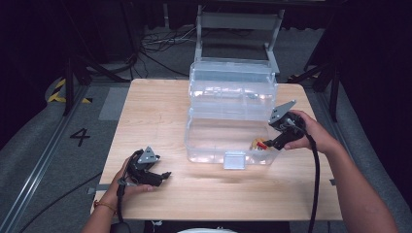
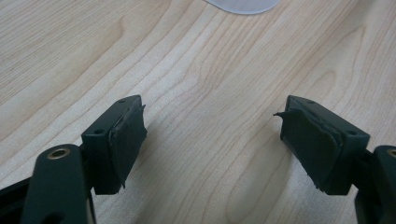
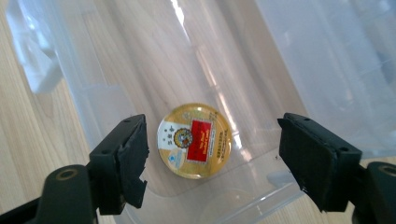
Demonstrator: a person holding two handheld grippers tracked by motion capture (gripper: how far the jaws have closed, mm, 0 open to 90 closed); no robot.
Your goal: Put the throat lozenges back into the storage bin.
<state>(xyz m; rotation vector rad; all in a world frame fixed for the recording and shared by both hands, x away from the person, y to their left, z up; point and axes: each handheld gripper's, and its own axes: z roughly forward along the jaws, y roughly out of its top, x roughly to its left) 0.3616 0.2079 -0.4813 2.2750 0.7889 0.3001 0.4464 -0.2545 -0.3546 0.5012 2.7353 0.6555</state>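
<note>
Over clear box (image 1: 228, 131) — right hand-held gripper (image 3: 212, 149) released above tin (image 3: 194, 140) | left hand-held gripper (image 2: 212, 135) released, table (image 2: 210, 70).

Clear box (image 1: 214, 141) walls hem the tin (image 3: 194, 140); table's (image 1: 145, 111) left lies free

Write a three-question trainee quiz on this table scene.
1. True or false: the round tin lies inside the clear plastic box.
2. Which tongs hang over the box: left tongs or right tongs?
3. Fill in: between the left tongs' pads there is bare ____.

Key
1. True.
2. The right tongs; they are open, above the tin without touching it.
3. Wooden table; those tongs are open too.
</note>
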